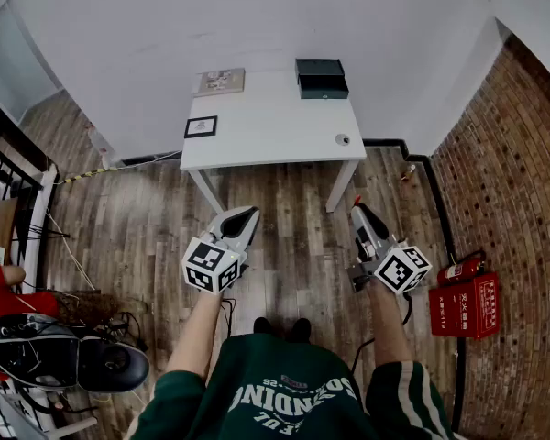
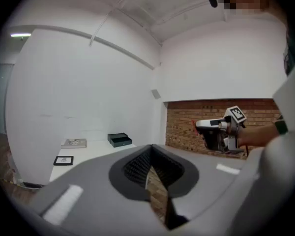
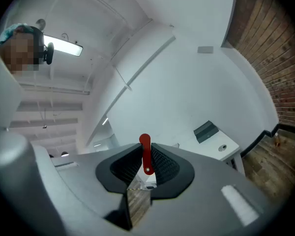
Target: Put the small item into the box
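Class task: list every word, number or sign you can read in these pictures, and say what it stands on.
"NDING", seemingly, upside down and partly cut off: on the green sweatshirt.
White print on the red floor box: too small to read.
Black-framed card: unreadable.

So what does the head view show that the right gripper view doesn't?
Only the head view: both grippers from above, the left gripper and right gripper, plus a fire extinguisher and shoes on the floor. Only the right gripper view: its jaws up close, plainly shut on a red tag, and a ceiling light. Both: the white table, the dark box and a round item on it, and the brick wall.
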The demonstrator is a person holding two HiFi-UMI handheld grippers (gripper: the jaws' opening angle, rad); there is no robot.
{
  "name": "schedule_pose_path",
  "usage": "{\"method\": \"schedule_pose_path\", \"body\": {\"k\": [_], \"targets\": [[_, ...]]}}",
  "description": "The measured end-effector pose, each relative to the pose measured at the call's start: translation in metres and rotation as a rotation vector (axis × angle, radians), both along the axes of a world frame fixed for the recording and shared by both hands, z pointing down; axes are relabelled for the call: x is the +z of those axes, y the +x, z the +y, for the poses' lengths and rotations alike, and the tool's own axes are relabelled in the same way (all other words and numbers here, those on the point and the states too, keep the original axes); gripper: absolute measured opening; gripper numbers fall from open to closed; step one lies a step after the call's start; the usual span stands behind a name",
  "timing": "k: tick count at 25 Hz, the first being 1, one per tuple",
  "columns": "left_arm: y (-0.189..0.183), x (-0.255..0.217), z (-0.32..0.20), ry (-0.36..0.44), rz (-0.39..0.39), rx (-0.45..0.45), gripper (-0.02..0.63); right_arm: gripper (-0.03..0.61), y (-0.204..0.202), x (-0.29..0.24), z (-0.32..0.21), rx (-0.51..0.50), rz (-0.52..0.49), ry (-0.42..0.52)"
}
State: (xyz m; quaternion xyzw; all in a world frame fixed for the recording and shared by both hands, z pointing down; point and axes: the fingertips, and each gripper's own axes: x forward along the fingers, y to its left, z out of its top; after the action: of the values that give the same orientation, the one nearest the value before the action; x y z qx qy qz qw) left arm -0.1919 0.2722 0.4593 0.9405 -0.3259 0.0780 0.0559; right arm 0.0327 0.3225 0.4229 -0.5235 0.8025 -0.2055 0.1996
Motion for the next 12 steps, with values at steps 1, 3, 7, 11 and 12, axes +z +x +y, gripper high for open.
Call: {"method": "schedule_pose_path", "body": {"k": [1, 3, 7, 11, 12], "targets": [[-0.003, -0.004, 0.006, 0.002, 0.002, 0.001, 0.054, 0.057, -0.003, -0.003, 0.005, -0.003, 0.0, -0.002], [-0.006, -0.01, 0.014, 0.005, 0.004, 0.003, 0.054, 0.057, -0.008, -0.005, 0.013, -0.01, -0.001, -0.006], [0.001, 0.0, 0.008, -0.008, 0.003, 0.013, 0.054, 0.057, -0.007, 0.003, 0.01, -0.026, -0.018, -0.013], [0.013, 0.008, 0.004, -0.024, -0.008, 0.035, 0.054, 0.058, -0.003, 0.008, 0.005, -0.037, -0.05, -0.013], [0.016, 0.008, 0.005, -0.026, -0.009, 0.038, 0.054, 0.057, -0.002, 0.008, 0.006, -0.037, -0.054, -0.013]]}}
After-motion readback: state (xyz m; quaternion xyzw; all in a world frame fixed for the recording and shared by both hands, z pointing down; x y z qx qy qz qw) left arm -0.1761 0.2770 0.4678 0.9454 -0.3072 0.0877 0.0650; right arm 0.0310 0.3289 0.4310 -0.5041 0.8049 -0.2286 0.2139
